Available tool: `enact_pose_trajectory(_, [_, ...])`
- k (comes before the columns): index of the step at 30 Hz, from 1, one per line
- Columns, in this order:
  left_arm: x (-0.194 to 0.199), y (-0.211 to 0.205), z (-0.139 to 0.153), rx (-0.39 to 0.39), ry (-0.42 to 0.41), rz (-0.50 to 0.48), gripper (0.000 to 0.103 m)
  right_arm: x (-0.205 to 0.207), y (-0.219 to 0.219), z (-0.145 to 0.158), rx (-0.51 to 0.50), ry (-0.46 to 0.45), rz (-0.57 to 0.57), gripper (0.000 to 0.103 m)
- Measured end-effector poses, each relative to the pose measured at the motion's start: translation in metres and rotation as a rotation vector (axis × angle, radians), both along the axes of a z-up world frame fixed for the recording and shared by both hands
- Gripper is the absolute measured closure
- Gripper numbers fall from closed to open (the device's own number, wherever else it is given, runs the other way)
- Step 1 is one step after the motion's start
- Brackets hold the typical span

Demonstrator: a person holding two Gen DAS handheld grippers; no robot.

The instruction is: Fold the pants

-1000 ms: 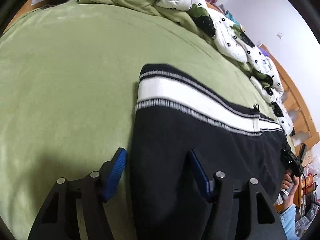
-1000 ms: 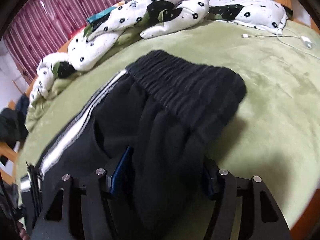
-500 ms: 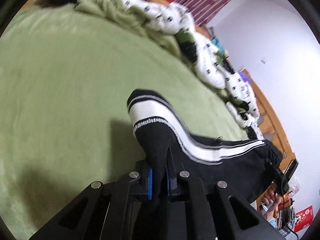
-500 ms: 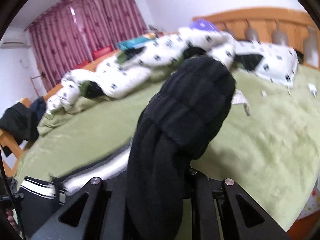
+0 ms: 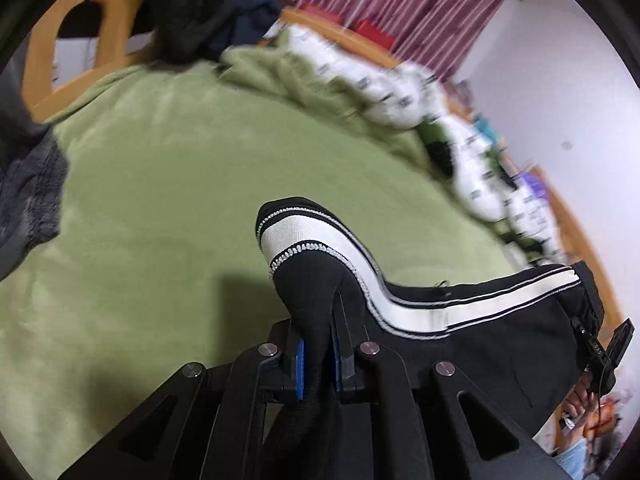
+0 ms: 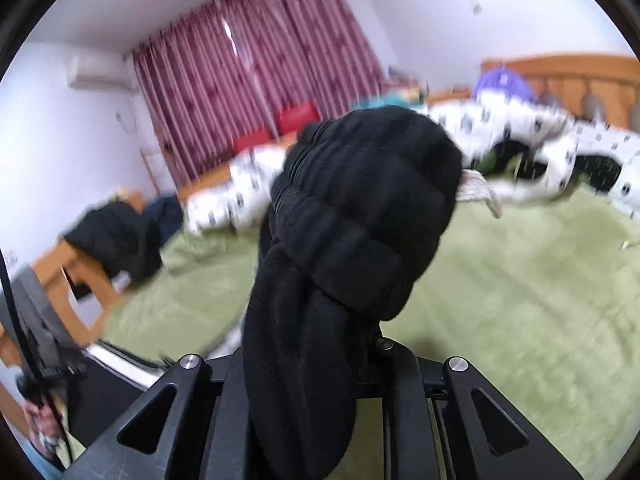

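Observation:
The black pants with a white side stripe (image 5: pixel 420 304) hang lifted above the green bedspread (image 5: pixel 168 200). My left gripper (image 5: pixel 318 364) is shut on the pants' leg end, its blue pads pinching the fabric. My right gripper (image 6: pixel 308 364) is shut on the bunched black waistband (image 6: pixel 360 216), which hides its fingertips. In the left wrist view the pants stretch away to the right toward the other gripper.
A white quilt with black flowers (image 5: pixel 400 92) lies heaped along the far side of the bed. Dark clothes (image 6: pixel 116 240) hang on a wooden chair at the bed's corner. A grey garment (image 5: pixel 28 192) sits at the left. Red curtains (image 6: pixel 256 64) and a wooden headboard (image 6: pixel 568 80) stand behind.
Both grippers closed on the pants and lifted them off the bedspread. The views tilted upward, so the curtains and wall now show.

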State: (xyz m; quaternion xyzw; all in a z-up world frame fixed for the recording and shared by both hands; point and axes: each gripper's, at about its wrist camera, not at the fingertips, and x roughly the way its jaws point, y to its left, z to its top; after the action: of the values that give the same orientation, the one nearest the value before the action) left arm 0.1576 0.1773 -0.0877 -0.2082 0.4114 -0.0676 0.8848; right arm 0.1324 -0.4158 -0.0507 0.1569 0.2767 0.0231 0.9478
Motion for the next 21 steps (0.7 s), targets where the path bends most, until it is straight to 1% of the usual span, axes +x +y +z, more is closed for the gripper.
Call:
enact_pose_trajectory(1, [0.005, 0.003, -0.016, 0.023, 0.040, 0.012, 0.092, 0.010, -0.003, -0.022, -0.006, 0.059, -0.010, 0.087])
enact_pose_trajectory(3, [0.006, 0.009, -0.047, 0.088, 0.106, 0.050, 0.087, 0.026, -0.017, -0.069, -0.010, 0.202, -0.062, 0.086])
enact_pose_trajectory(4, [0.006, 0.010, -0.061, 0.118, 0.134, 0.066, 0.078, 0.031, -0.028, -0.097, 0.008, 0.281, -0.102, 0.085])
enact_pose_trajectory(5, [0.003, 0.012, -0.071, 0.139, 0.144, 0.082, 0.067, 0.028, -0.042, -0.120, 0.073, 0.321, -0.106, 0.079])
enact_pose_trajectory(6, [0.000, 0.012, -0.076, 0.140, 0.136, 0.089, 0.065, 0.023, -0.050, -0.129, 0.131, 0.313, -0.090, 0.078])
enact_pose_trajectory(7, [-0.005, 0.014, -0.077, 0.140, 0.125, 0.097, 0.056, 0.012, -0.060, -0.134, 0.201, 0.278, -0.069, 0.078])
enact_pose_trajectory(8, [-0.009, 0.016, -0.076, 0.146, 0.119, 0.107, 0.049, 0.005, -0.066, -0.132, 0.234, 0.274, -0.064, 0.075])
enact_pose_trajectory(9, [-0.012, 0.018, -0.073, 0.160, 0.121, 0.118, 0.049, 0.002, -0.067, -0.130, 0.234, 0.281, -0.067, 0.070])
enact_pose_trajectory(10, [-0.016, 0.019, -0.069, 0.177, 0.125, 0.127, 0.049, -0.004, -0.068, -0.123, 0.205, 0.297, -0.074, 0.068])
enact_pose_trajectory(12, [-0.025, 0.017, -0.059, 0.204, 0.103, 0.135, 0.049, -0.016, -0.064, -0.113, 0.121, 0.319, -0.080, 0.063])
enact_pose_trajectory(13, [-0.033, 0.014, -0.051, 0.218, 0.076, 0.131, 0.049, -0.026, -0.059, -0.102, 0.041, 0.314, -0.103, 0.062])
enact_pose_trajectory(14, [-0.037, 0.012, -0.046, 0.229, 0.060, 0.123, 0.048, -0.037, -0.053, -0.090, -0.041, 0.293, -0.120, 0.060])
enact_pose_trajectory(16, [-0.051, 0.001, -0.031, 0.264, 0.010, 0.096, 0.047, -0.053, -0.046, -0.074, -0.147, 0.268, -0.127, 0.059])
enact_pose_trajectory(17, [-0.060, -0.008, -0.024, 0.271, -0.026, 0.082, 0.043, -0.061, -0.042, -0.065, -0.176, 0.236, -0.149, 0.059])
enact_pose_trajectory(19, [-0.071, -0.023, -0.021, 0.253, -0.064, 0.053, 0.041, -0.064, -0.035, -0.050, -0.175, 0.183, -0.156, 0.059])
enact_pose_trajectory(21, [-0.077, -0.041, -0.025, 0.256, -0.069, 0.021, 0.041, -0.064, -0.025, -0.043, -0.133, 0.137, -0.100, 0.058])
